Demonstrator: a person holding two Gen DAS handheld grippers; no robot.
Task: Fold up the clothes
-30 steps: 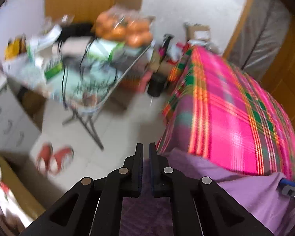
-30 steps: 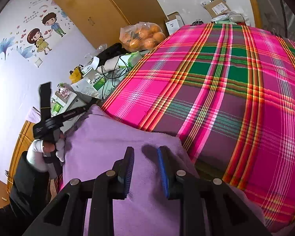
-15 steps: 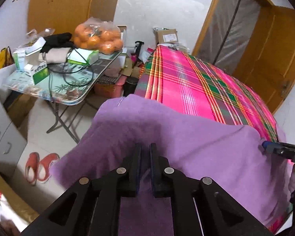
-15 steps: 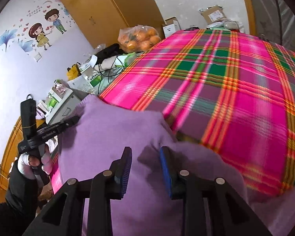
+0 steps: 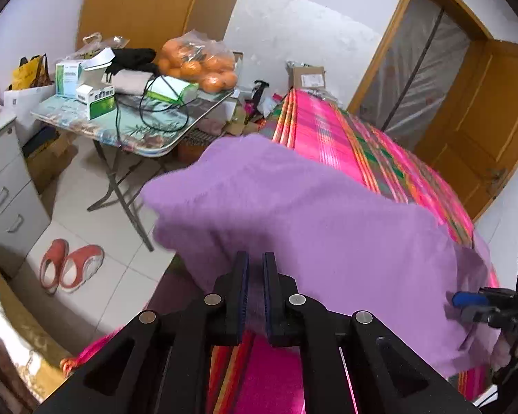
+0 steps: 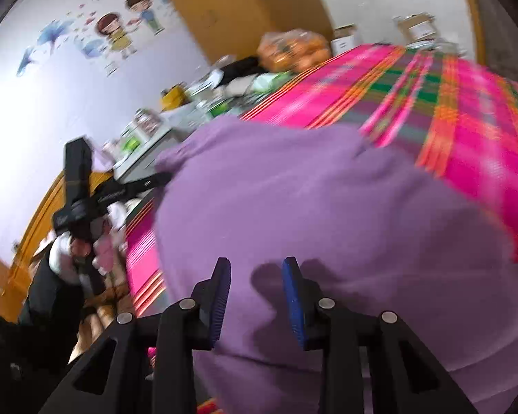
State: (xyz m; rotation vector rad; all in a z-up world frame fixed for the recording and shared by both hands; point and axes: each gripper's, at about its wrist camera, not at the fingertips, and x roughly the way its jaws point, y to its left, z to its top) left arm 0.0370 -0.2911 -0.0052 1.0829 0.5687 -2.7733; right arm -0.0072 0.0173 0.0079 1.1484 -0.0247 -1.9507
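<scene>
The purple garment (image 5: 304,220) lies bunched across the near edge of the plaid bed (image 5: 373,158), its length running between the hands, the left gripper (image 5: 255,296) clenched on its near hem while the right gripper (image 6: 256,296), jaws opening, hovers over the cloth, gripping nothing.

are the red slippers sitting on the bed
No, the red slippers lie on the tiled floor beside the folding table, away from the plaid bed cover.
</scene>
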